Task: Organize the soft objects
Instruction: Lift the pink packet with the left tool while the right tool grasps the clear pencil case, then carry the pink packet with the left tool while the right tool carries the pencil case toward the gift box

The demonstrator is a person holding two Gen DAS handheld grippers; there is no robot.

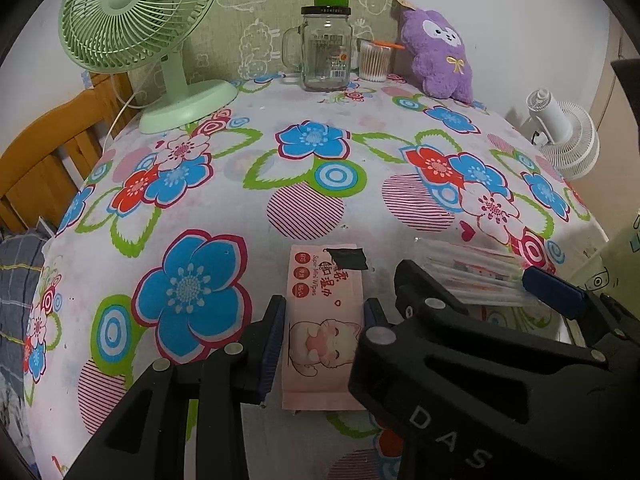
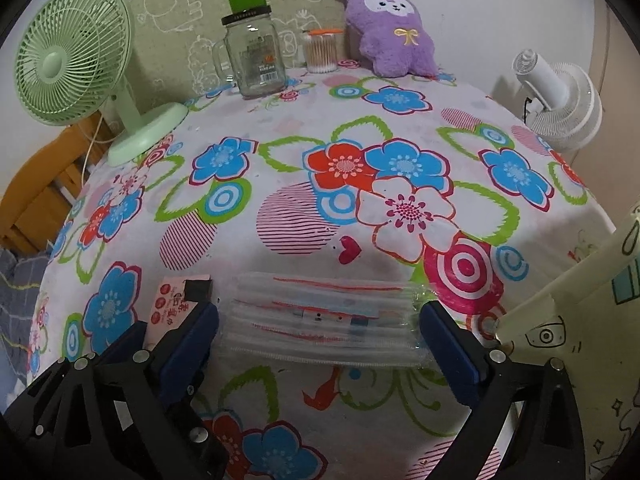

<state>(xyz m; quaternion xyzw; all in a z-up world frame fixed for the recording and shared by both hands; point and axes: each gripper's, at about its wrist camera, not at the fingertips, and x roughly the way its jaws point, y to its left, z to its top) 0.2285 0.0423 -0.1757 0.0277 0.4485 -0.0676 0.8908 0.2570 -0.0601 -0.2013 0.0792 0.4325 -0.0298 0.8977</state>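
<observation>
A pink pack of wet wipes (image 1: pixel 322 320) lies on the flowered tablecloth (image 1: pixel 224 208) between the fingers of my left gripper (image 1: pixel 320 340), which is open around it, pads close to its sides. A clear pack of face masks (image 2: pixel 320 324) lies to its right, between the wide-open fingers of my right gripper (image 2: pixel 320 344). The mask pack (image 1: pixel 476 276) and the right gripper also show in the left wrist view. The wipes pack (image 2: pixel 168 300) shows partly behind the right gripper's left finger. A purple plush toy (image 1: pixel 438 54) leans at the back of the table.
A green desk fan (image 1: pixel 140 36) stands at back left. A glass mug jar (image 1: pixel 324 52) with a green cup on top and a cotton swab box (image 1: pixel 374 60) stand at the back. A white fan (image 1: pixel 564 136) is off the right edge. A wooden chair (image 1: pixel 44 160) is left.
</observation>
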